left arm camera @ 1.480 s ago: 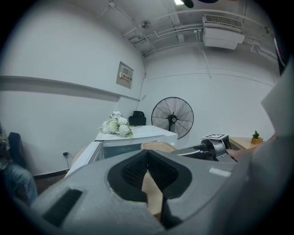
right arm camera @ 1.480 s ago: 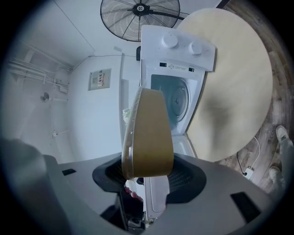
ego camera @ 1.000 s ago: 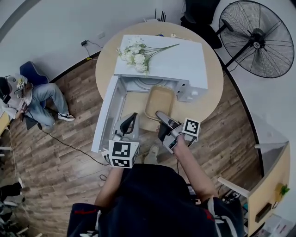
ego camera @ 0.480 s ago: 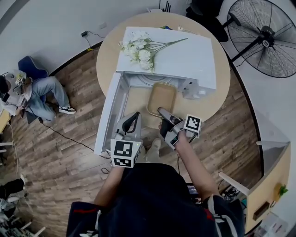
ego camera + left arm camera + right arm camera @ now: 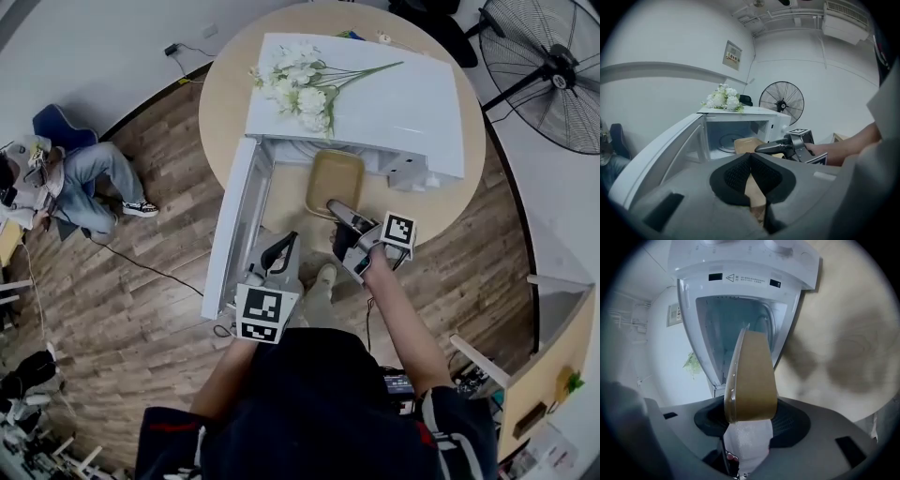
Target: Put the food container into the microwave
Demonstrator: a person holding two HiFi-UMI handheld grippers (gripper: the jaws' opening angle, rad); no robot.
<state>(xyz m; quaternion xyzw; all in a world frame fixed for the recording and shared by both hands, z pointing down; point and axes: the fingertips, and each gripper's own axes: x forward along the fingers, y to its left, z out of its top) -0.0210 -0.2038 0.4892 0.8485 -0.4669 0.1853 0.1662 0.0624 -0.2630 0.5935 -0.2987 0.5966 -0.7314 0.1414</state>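
A tan food container (image 5: 335, 181) hangs in front of the open white microwave (image 5: 375, 94), its far end at the cavity mouth. My right gripper (image 5: 343, 217) is shut on its near edge. In the right gripper view the container (image 5: 752, 376) stands on edge between the pads, which my right gripper (image 5: 751, 417) closes on it, with the microwave cavity (image 5: 726, 329) straight behind. My left gripper (image 5: 284, 247) is shut and holds nothing, below the opening beside the door (image 5: 234, 225). In the left gripper view, past my left gripper (image 5: 750, 157), I see the container (image 5: 746, 144).
The microwave stands on a round wooden table (image 5: 441, 211), its door swung out to the left. White flowers (image 5: 300, 84) lie on top of it. A floor fan (image 5: 553, 75) stands at the right. A person (image 5: 56, 187) sits on the floor at the far left.
Both grippers have come down a little in front of the microwave. The right one still grips the container, and the left one stays shut.
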